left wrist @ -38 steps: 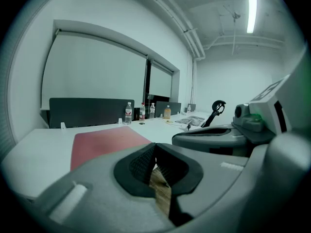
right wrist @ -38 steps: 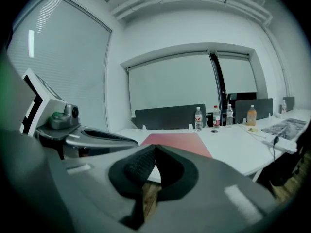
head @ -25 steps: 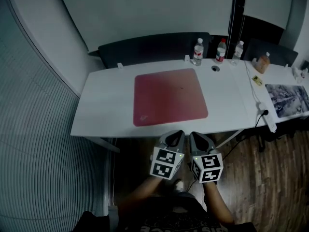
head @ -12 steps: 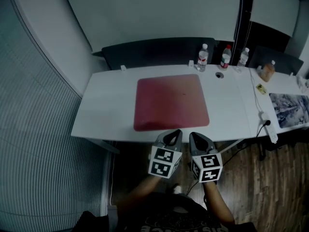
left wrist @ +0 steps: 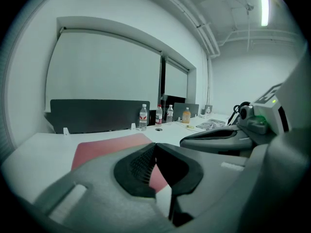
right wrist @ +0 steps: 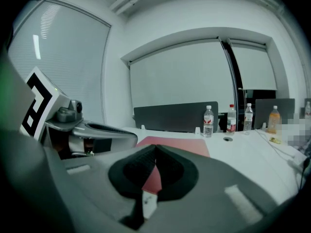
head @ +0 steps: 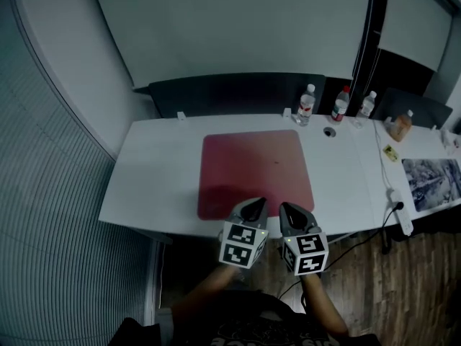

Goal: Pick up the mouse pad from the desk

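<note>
White desk against dark partition, wood floor.

Three water bottles by dark partition; power strip far right

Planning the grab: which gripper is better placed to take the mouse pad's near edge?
Left, narrowly. The left gripper points at the middle of the near edge of the pad; the right gripper sits toward its right corner. Both are shut, so either must open first.
</note>
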Available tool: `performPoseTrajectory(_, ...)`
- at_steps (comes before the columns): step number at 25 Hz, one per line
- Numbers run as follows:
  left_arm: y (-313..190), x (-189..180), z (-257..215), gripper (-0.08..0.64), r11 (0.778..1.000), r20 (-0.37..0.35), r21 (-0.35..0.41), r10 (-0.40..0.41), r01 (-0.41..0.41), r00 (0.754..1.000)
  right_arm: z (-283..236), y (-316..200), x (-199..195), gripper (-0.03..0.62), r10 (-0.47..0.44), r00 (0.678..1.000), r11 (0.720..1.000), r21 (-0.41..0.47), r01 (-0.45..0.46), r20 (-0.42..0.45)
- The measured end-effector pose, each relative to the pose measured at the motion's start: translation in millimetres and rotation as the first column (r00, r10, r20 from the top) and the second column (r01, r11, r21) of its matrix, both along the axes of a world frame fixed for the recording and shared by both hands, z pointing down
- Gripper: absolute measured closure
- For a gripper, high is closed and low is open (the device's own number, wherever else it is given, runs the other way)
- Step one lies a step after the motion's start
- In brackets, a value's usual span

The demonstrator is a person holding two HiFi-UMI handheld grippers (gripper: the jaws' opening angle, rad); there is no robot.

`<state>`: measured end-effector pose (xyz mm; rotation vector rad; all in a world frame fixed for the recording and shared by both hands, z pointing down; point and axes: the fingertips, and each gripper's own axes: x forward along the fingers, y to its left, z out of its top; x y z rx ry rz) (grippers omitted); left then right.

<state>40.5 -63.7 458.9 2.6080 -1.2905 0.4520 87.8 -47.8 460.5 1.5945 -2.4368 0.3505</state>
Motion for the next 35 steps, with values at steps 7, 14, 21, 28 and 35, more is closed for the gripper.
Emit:
performPoseTrajectory(7, -51.4, -19.7, 1.8, 0.554, 1.0, -0.001, -0.011, 0.002, -0.003, 1.0, 2.6, -54.2, -18.3, 0.59, 0.005, 1.0, 1.0, -0.019, -0.005, 0.001)
performPoseTrajectory(14, -95.9, -49.8, 4.3, 0.554, 1.0, -0.011, -0.019, 0.005, -0.006, 1.0, 4.0, -96.3, -42.3, 0.591, 0.014, 1.0, 0.999, -0.029, -0.014, -0.009)
performPoseTrajectory(21, -120.6, -73.4, 16.5, 0.554, 0.998, -0.018, -0.06, 0.026, -0.027, 1.0, 10.9, -125.0, -62.3, 0.589, 0.014, 1.0, 0.999, -0.051, -0.015, -0.026)
performPoseTrajectory(28, -135.3, -94.0, 37.9, 0.552, 0.996, -0.062, -0.093, 0.013, -0.019, 0.998, 22.9, -143.9, -63.5, 0.588, 0.016, 0.999, 0.998, -0.064, -0.02, -0.052)
performPoseTrajectory(35, -152.9, -105.1, 64.7, 0.546, 0.992, -0.037, -0.125, -0.031, 0.026, 0.999, 40.6, -162.9, -44.2, 0.579, -0.019, 0.996, 0.997, -0.078, 0.012, -0.089)
